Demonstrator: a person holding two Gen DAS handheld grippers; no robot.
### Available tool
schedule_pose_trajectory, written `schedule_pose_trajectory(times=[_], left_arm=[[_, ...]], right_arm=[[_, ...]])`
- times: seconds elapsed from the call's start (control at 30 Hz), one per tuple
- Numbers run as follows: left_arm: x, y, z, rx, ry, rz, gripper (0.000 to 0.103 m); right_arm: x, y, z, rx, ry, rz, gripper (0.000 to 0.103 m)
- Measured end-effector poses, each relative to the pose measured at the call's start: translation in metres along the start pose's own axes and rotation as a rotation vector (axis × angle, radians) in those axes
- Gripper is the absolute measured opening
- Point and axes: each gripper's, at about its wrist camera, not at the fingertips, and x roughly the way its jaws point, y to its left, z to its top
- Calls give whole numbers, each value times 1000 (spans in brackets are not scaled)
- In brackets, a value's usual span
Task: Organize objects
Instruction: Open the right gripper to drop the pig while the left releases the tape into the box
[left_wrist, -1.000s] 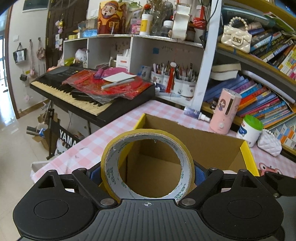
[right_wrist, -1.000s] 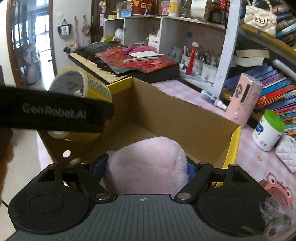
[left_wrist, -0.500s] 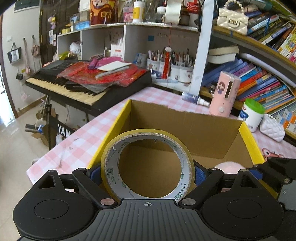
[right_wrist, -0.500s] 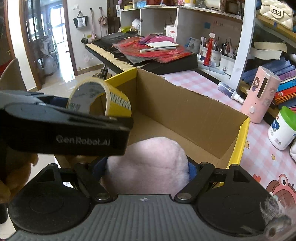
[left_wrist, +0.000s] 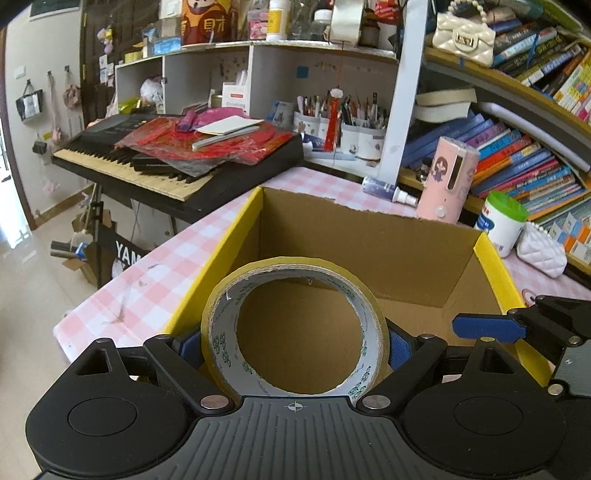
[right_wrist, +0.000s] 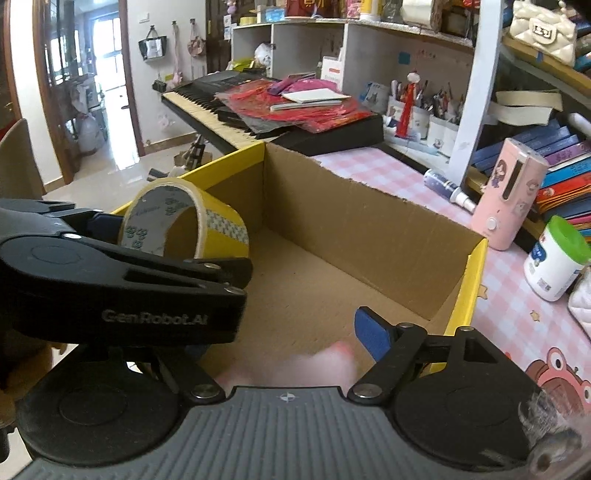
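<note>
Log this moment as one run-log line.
left gripper: shut on tape roll above cardboard box | right gripper: open | pink plush: blurred below it

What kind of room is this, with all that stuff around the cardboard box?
Most likely a lived-in home study or hobby room: a black electronic keyboard beside the pink checked tablecloth, slanted shelves of colourful books, and white cups of pens and brushes.

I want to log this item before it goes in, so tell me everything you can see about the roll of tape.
The roll of tape is a wide ring of yellow tape on a white inner core printed with small green marks. Its hollow centre faces the left wrist camera. The left gripper is shut on its sides with blue pads, holding it on edge above the open cardboard box. Nothing else touches it.
</note>
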Motion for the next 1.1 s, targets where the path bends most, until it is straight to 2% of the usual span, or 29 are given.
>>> schedule_pose_trajectory(times=[0.27, 0.67, 0.97, 1.1], left_arm=[[-23, 10, 3, -46, -49, -15, 93], [-76, 17, 8, -52, -174, -70, 96], [-101, 35, -8, -65, -192, -57, 96], [-108, 41, -22, -49, -186, -6, 98]], right_arm=[[-25, 9, 3, 21, -87, -35, 85], [-80, 13, 2, 161, -228, -187, 85], [-113, 21, -24, 229, -283, -316, 85], [-120, 28, -40, 281, -287, -379, 85]])
